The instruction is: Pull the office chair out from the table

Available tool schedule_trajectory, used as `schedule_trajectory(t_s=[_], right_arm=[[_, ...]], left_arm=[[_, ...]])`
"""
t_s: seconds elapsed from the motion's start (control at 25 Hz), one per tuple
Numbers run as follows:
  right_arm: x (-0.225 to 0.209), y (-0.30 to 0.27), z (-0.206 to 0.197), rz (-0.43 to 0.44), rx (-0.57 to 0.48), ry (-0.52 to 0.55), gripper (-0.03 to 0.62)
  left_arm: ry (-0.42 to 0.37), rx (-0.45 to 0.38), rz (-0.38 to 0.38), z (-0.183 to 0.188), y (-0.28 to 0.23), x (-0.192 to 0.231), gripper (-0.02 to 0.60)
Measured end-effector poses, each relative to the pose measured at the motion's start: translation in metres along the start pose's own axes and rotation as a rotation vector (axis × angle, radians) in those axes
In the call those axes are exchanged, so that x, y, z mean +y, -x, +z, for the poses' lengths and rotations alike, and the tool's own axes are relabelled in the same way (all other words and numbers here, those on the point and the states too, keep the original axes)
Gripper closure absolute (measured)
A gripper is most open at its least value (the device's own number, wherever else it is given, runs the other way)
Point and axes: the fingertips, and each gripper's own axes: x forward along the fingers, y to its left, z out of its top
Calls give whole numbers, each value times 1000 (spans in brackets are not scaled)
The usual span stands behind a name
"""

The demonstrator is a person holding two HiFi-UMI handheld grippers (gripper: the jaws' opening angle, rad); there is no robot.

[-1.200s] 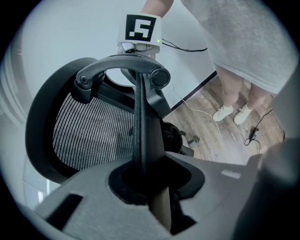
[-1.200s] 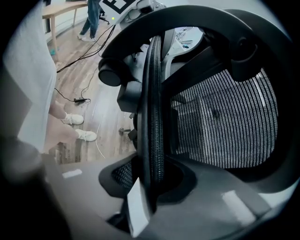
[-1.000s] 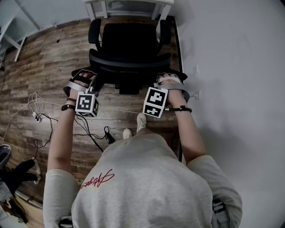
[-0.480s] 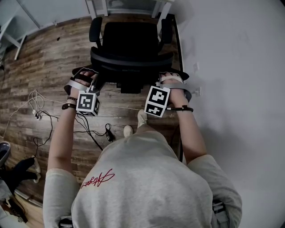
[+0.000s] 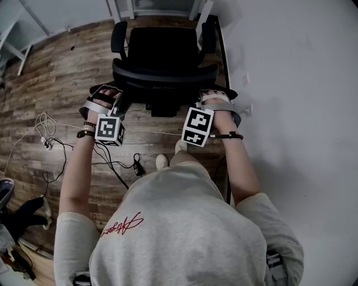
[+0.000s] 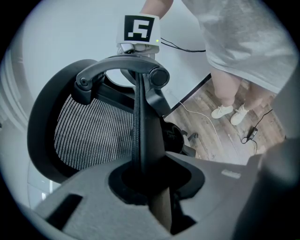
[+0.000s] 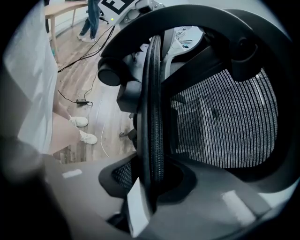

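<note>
Office chair [image 5: 165, 56] sits seat-first at the white table [image 5: 118, 10], armrests near the table legs and backrest toward me. I've got the left gripper [image 5: 118, 105] clamped on the left edge of the chair's backrest rim. The right gripper [image 5: 202, 106] is clamped on the right edge. Each gripper view shows the black rim pinched between the pads.

Only the head view gives the table, both armrests, and the loose cables [image 5: 45, 127] on the wood floor [image 5: 56, 72] left of the chair. The left gripper view adds the mesh back [image 6: 89, 131] and the curved rear support bar [image 6: 117, 65], with the right gripper's marker cube [image 6: 139, 28] just past it. The right gripper view alone catches a second person's legs [image 7: 91, 21], well behind the chair.
</note>
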Motion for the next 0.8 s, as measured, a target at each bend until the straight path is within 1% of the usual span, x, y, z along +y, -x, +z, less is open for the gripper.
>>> schedule_trajectory(t_s=[0.44,0.8], right_arm=[[-3,10,-1,25,0,10,499],[-7,23,-5,25,-2,29,499]], left_arm=[[18,7,-8,4,9,3,497],[38,10,-21,12,21,8,497]])
